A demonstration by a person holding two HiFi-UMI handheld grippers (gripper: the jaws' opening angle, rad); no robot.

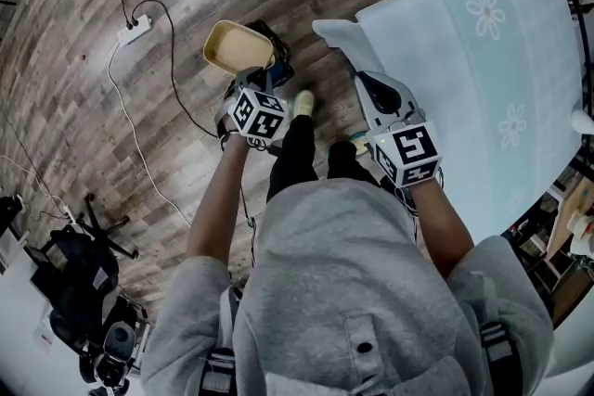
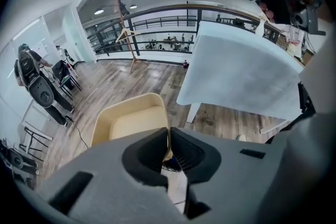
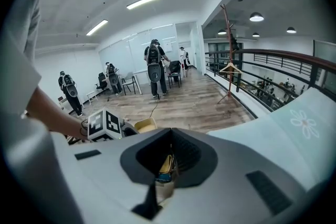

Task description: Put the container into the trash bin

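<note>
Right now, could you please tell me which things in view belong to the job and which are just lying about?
Job: cream rectangular plastic container, pinched at its rim by the left tongs. No trash bin clearly in view.
Lying about: white power strip with its cable; table under a pale flower-print cloth; wooden coat stand; right tongs, shut, empty.
</note>
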